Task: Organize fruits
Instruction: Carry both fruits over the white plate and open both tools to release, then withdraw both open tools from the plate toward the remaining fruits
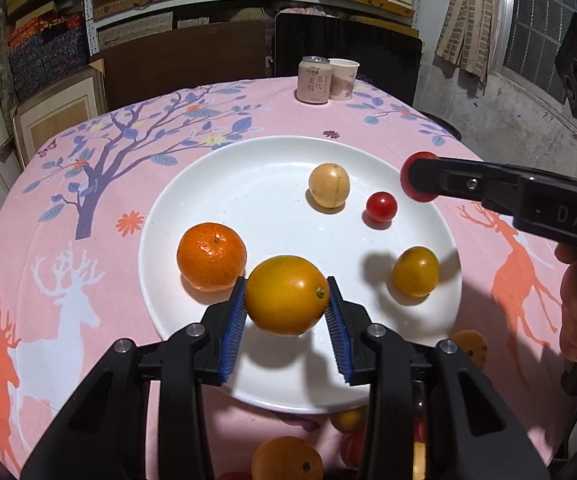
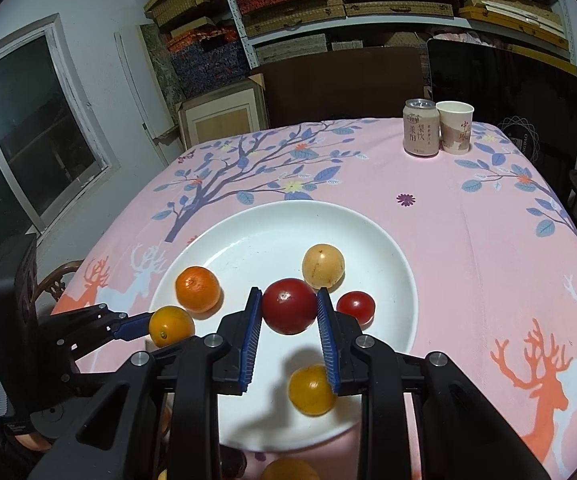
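A white plate (image 1: 248, 184) lies on the pink tablecloth and also shows in the right wrist view (image 2: 256, 236). On it lie an orange mandarin (image 1: 211, 256), a pale yellow fruit (image 1: 328, 185), a small red tomato (image 1: 381, 206) and a small yellow fruit (image 1: 415, 271). My left gripper (image 1: 286, 308) is shut on a yellow-orange fruit (image 1: 286, 295), held above the plate's near part. My right gripper (image 2: 289, 320) is shut on a red tomato (image 2: 289, 306), held above the plate's right side; it shows in the left wrist view (image 1: 418, 178).
A drink can (image 1: 314, 79) and a paper cup (image 1: 343, 79) stand at the table's far edge. More loose fruits (image 1: 287, 458) lie on the cloth near the plate's front edge. Shelves with boxes and a dark chair stand behind the table.
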`<state>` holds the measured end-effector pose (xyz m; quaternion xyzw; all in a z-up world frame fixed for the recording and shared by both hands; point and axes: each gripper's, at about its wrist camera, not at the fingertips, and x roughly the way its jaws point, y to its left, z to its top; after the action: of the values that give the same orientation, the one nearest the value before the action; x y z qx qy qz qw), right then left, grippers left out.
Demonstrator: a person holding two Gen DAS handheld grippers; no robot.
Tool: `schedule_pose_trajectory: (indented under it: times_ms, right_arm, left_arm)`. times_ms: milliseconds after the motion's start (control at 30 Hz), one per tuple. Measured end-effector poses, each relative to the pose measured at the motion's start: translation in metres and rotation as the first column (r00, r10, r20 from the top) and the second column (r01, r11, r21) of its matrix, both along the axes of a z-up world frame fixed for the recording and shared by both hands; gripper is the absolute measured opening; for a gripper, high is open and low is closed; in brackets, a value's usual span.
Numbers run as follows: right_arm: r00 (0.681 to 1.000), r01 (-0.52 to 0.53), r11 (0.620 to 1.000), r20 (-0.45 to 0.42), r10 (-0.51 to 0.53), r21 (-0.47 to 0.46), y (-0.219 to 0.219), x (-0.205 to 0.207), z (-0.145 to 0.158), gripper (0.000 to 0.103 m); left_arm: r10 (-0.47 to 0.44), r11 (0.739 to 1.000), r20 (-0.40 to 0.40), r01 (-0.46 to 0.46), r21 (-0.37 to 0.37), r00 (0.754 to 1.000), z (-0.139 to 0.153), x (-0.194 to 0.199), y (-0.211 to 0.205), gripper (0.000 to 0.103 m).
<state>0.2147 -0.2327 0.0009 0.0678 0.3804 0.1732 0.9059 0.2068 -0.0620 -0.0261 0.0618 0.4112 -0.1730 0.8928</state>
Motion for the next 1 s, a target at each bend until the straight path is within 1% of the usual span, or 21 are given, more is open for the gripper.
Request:
schedule_pose_trajectory:
  times_ms: [67, 133, 200, 233, 267, 300, 467, 600, 700, 767, 833, 1000]
  right_arm:
    - [1.000, 0.001, 1.000, -0.008, -0.001, -0.001, 0.002, 0.005, -0.004, 0.028]
    - [1.000, 0.002, 1.000, -0.007, -0.002, 0.001, 0.004, 0.007, -0.006, 0.030]
    - [1.000, -0.004, 1.000, -0.008, 0.004, 0.027, 0.003, 0.006, -0.006, 0.040]
    - [1.000, 0.002, 1.000, 0.000, -0.002, 0.029, 0.003, 0.004, -0.004, 0.048]
    - [1.000, 0.007, 1.000, 0.013, -0.008, 0.025, 0.002, 0.000, -0.002, 0.052]
    - [1.000, 0.007, 1.000, 0.021, -0.007, 0.022, 0.003, -0.002, 0.000, 0.053]
    - [0.999, -0.002, 1.000, 0.033, 0.002, 0.018, -0.001, -0.026, 0.007, 0.053]
    - [0.999, -0.017, 0.999, 0.035, 0.016, 0.029, -0.006, -0.059, 0.006, 0.053]
    - [1.000, -0.018, 0.999, 0.022, 0.017, 0.032, -0.010, -0.087, -0.004, 0.053]
    - [1.000, -0.009, 0.999, 0.017, 0.008, 0.030, -0.013, -0.107, -0.012, 0.053]
    - [1.000, 0.007, 0.999, 0.017, -0.008, 0.044, -0.019, -0.125, -0.019, 0.053]
    - [0.996, 0.077, 0.996, 0.040, -0.078, 0.034, -0.034, -0.164, -0.041, 0.053]
  left_arm:
    - [0.001, 1.000, -0.010, -0.001, -0.004, 1.000, -0.002, 0.003, 0.000, 0.037]
    - [0.006, 1.000, -0.016, -0.006, -0.008, 1.000, -0.003, 0.005, 0.001, 0.038]
    - [0.017, 1.000, 0.005, -0.017, -0.021, 1.000, 0.003, 0.002, 0.004, 0.054]
    - [0.025, 0.999, 0.022, -0.024, -0.028, 0.999, 0.007, -0.001, 0.007, 0.065]
    - [0.031, 0.999, 0.038, -0.029, -0.036, 0.999, 0.012, -0.004, 0.008, 0.075]
    - [0.035, 0.998, 0.054, -0.033, -0.046, 0.998, 0.017, -0.008, 0.010, 0.076]
    - [0.025, 0.998, 0.087, -0.020, -0.057, 0.996, 0.035, -0.034, 0.018, 0.076]
    - [0.002, 0.999, 0.091, 0.002, -0.045, 0.996, 0.037, -0.067, 0.022, 0.076]
    - [-0.024, 0.999, 0.078, 0.027, -0.035, 0.997, 0.030, -0.096, 0.024, 0.076]
    - [-0.045, 0.999, 0.083, 0.046, -0.001, 0.996, 0.021, -0.121, 0.022, 0.076]
    - [-0.072, 0.997, 0.086, 0.069, 0.032, 0.994, 0.012, -0.143, 0.020, 0.076]
    - [-0.141, 0.989, 0.087, 0.137, 0.049, 0.986, -0.003, -0.185, 0.013, 0.076]
